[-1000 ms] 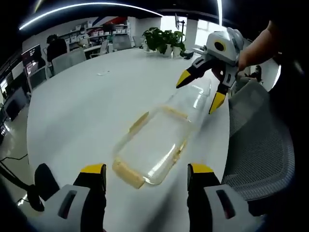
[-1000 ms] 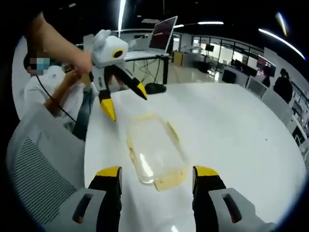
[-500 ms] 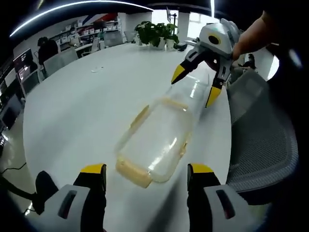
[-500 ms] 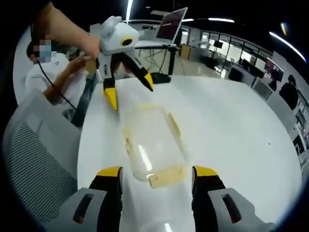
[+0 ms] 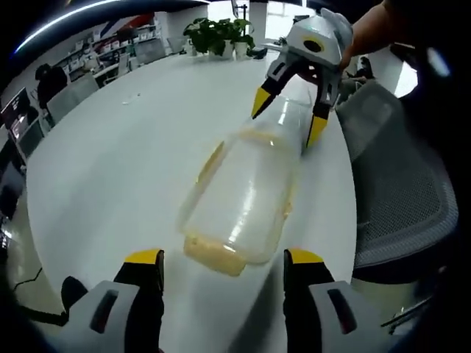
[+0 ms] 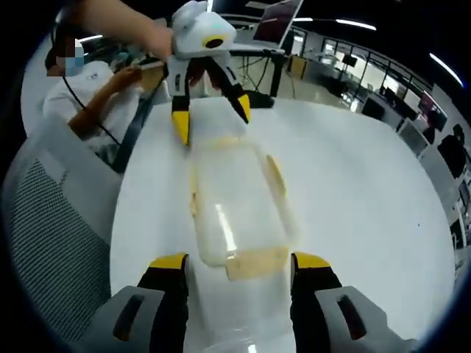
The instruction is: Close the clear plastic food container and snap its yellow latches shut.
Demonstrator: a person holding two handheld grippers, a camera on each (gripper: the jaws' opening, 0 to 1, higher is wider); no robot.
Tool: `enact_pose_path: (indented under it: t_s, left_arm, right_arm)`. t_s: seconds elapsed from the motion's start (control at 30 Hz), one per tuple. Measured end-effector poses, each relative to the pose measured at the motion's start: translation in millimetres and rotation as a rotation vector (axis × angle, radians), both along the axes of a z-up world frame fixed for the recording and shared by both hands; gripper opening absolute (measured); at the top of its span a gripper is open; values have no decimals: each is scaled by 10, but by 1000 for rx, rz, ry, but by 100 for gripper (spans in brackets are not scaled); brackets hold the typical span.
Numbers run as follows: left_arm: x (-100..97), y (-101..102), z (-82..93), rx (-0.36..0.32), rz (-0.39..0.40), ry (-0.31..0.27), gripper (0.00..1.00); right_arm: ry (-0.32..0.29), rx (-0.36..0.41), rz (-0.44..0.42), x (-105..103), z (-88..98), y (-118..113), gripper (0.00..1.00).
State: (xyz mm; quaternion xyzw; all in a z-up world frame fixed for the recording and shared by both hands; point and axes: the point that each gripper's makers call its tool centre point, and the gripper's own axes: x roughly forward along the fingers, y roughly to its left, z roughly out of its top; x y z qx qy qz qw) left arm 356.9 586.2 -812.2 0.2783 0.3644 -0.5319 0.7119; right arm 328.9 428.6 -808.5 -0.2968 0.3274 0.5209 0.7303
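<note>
Your hand reaches in at 1 o'clock in the left gripper view, holding the right hand-held gripper point(image 5: 285, 119) tilted down with its yellow-tipped jaws spread astride the far end of the clear rectangular plastic food container point(image 5: 244, 197). Your left hand-held gripper point(image 5: 222, 266) is spread too, holding nothing, its jaws flanking the near yellow latch point(image 5: 215, 256). The container lies on the round white worktop point(image 5: 118, 169) near its 3 o'clock edge beside a grey mesh chair point(image 5: 401, 187), with open room toward 9 o'clock.
</note>
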Motion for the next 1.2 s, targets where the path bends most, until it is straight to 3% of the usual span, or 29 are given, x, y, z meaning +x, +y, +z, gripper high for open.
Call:
enact_pose_path:
  t_s: [0.2,0.97,1.2]
  left_arm:
    - [-12,28,-67,47,-57,4,65]
    - [43,82,-193,200,-284,-22,59]
    - [28,39,-214,206,-319,-2,54]
  right_arm:
    - [31,-25,-3,33,-74,-30,53]
    - [33,-131,84,103,-198,-23,50]
    - [42,-174,115,136,-242,-42,45]
